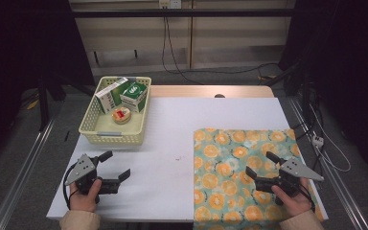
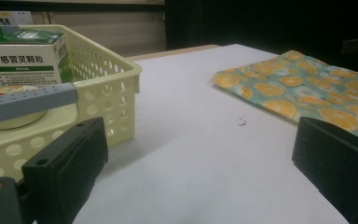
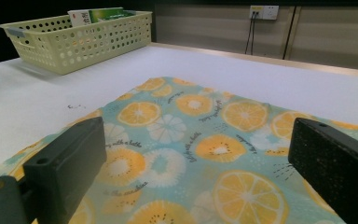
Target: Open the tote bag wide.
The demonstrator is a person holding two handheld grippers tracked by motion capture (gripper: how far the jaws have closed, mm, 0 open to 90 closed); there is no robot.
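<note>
The orange-slice cloth (image 1: 242, 172) lies flat on the right half of the white table (image 1: 172, 143), its near edge reaching the table's front edge and its right edge close to the table's right side. It is teal with printed orange slices and pale flowers, and in the right gripper view (image 3: 191, 149) it spreads smooth right beneath the camera.

The right tongs (image 1: 260, 165) hover just above the near right part of the cloth, held in the person's right hand (image 1: 292, 199); their jaws are spread wide, with nothing between them but the cloth's surface below (no pad presses on the fabric).

The left tongs (image 1: 114, 166) are well apart from the cloth, over the bare table near its front left corner, held in the left hand (image 1: 84, 196). Their jaws also stand wide apart and empty, pointing toward the middle of the table.

Beyond the left tongs, at the table's far left, stands a pale yellow perforated basket (image 1: 96, 134). Inside it, two green-and-white boxes (image 1: 122, 93) lean at the far end, and a small round tin (image 1: 121, 115) with a red mark on top lies in front of them. In the left gripper view the basket (image 2: 116, 93) is just beside the left jaw.
</note>
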